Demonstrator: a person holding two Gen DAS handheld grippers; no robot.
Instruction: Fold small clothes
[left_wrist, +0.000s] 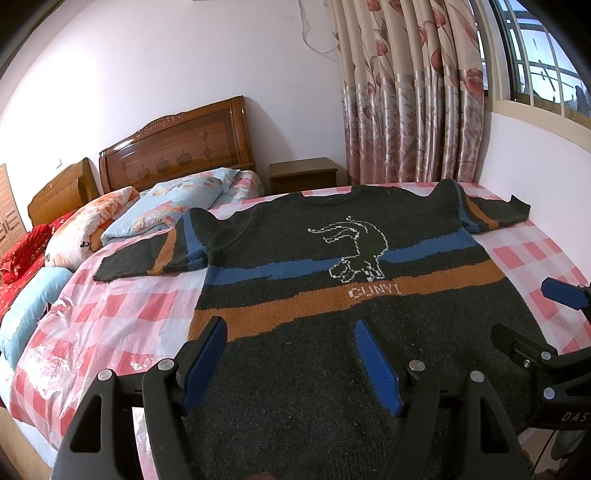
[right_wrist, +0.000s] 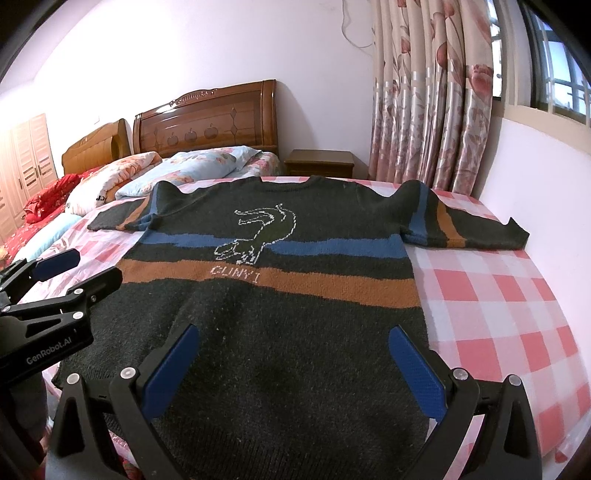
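A dark grey knit sweater with blue and orange stripes and a white animal outline lies flat, face up, on the pink checked bed cover, sleeves spread out. It also shows in the right wrist view. My left gripper is open and empty above the sweater's hem, toward its left side. My right gripper is open and empty above the hem, toward its right side. The right gripper shows at the right edge of the left view; the left gripper shows at the left edge of the right view.
The pink checked cover extends right of the sweater to the bed edge by the wall. Pillows and folded quilts lie at the far left near the wooden headboard. A nightstand and curtains stand behind.
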